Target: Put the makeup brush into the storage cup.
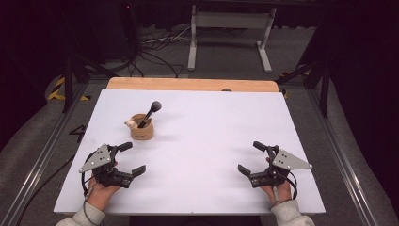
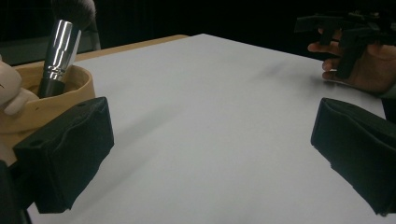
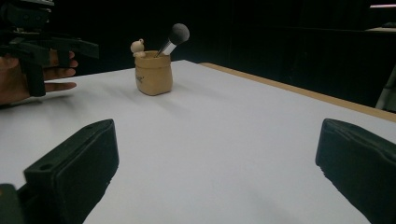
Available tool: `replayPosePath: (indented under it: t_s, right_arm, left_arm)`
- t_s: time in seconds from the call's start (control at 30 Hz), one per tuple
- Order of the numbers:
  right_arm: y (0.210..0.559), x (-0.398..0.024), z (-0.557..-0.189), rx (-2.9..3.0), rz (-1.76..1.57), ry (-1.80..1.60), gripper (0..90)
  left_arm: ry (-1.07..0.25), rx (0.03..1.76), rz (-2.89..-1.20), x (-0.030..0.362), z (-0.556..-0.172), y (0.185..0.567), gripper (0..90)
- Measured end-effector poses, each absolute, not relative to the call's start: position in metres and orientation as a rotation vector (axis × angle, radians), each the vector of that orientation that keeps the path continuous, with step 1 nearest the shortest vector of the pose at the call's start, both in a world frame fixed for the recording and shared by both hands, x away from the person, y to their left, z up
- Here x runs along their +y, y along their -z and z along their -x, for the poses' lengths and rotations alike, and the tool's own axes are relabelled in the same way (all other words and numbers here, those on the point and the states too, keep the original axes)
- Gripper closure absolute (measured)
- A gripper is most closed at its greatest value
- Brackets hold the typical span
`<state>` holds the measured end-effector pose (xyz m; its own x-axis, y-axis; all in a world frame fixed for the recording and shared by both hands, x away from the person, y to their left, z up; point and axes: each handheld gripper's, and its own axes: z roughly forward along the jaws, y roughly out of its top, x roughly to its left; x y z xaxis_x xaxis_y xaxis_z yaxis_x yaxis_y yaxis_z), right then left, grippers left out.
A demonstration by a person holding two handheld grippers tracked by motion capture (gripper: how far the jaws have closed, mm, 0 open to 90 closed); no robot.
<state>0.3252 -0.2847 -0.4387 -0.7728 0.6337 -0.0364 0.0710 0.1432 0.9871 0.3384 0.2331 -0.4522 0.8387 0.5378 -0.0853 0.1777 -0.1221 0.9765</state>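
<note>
A tan cup [image 1: 141,127] stands on the white table [image 1: 197,141] left of centre, holding a makeup brush [image 1: 151,112] with a dark head and silver ferrule, and a small cream figure [image 1: 130,124] on its rim. The cup [image 3: 154,73] and brush [image 3: 174,38] appear far off in the right gripper view; the cup [image 2: 56,102] sits close at the left in the left gripper view. My left gripper [image 1: 131,158] rests open near the front left, just below the cup. My right gripper [image 1: 251,157] is open at the front right. Nothing lies between either pair of jaws.
A wooden strip [image 1: 193,84] runs along the table's far edge. Beyond it are cables on the floor and a white metal stand [image 1: 230,33]. Metal rails flank the table on both sides.
</note>
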Motion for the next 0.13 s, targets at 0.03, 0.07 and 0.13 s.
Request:
replayPosePath:
  t_s: [0.03, 0.07, 0.13]
  right_arm:
    - [0.4388, -0.2845, -0.3253, 1.979, -0.673, -1.666, 0.0]
    - [0.4389, -0.2843, -0.3254, 1.980, -0.673, -1.666, 0.0]
    - [0.4385, -0.2843, -0.3254, 1.978, -0.677, -1.667, 0.0]
  left_arm:
    - [-0.338, 0.560, -1.689, 0.2335, -0.3384, 0.4521, 0.0]
    - [-0.336, 0.558, -1.689, 0.2337, -0.3381, 0.4519, 0.0]
    - [-0.339, 0.555, -1.682, 0.2337, -0.3379, 0.4518, 0.0]
